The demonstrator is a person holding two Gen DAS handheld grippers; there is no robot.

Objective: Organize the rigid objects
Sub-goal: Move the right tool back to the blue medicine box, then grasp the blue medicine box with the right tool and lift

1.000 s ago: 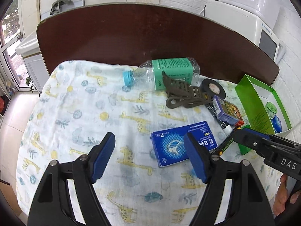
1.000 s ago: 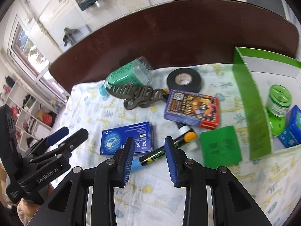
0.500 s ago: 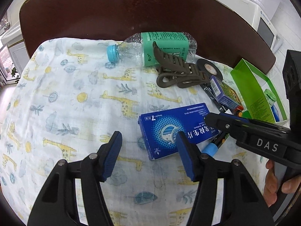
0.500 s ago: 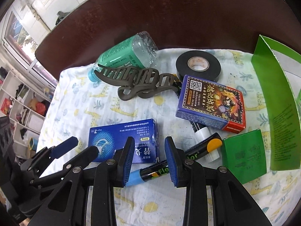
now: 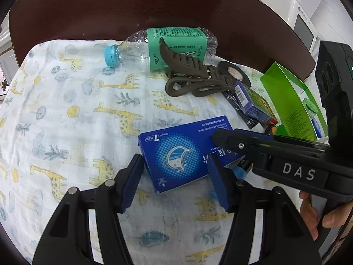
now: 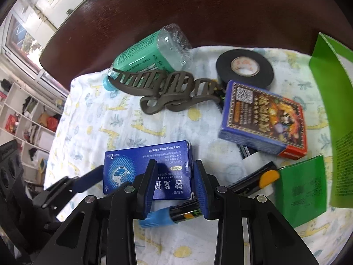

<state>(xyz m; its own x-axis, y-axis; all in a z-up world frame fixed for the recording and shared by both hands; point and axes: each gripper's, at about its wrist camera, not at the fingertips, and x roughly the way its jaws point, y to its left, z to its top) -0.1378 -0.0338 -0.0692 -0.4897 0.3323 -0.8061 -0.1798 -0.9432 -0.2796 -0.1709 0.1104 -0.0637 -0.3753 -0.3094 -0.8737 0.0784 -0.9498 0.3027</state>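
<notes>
A blue medicine box (image 5: 185, 152) lies flat on the giraffe-print cloth (image 5: 72, 110). My left gripper (image 5: 176, 183) is open, its fingers straddling the box's near left end. My right gripper (image 6: 174, 185) is open over the box's right end (image 6: 154, 167) and over a black marker with a blue cap (image 6: 167, 217) beside it; it also reaches in from the right in the left wrist view (image 5: 222, 137). Neither gripper holds anything.
Behind lie a green-labelled water bottle (image 5: 174, 44), a brown hair claw (image 5: 194, 81), a black tape roll (image 6: 245, 67) and a purple card box (image 6: 264, 121). An open green box (image 5: 291, 108) holding a small green bottle stands at right. Dark wooden table edge (image 5: 110, 11) runs behind.
Both grippers have moved forward and down onto the blue box. The left now straddles its left end; the right has shifted from the marker to the box's right end.
</notes>
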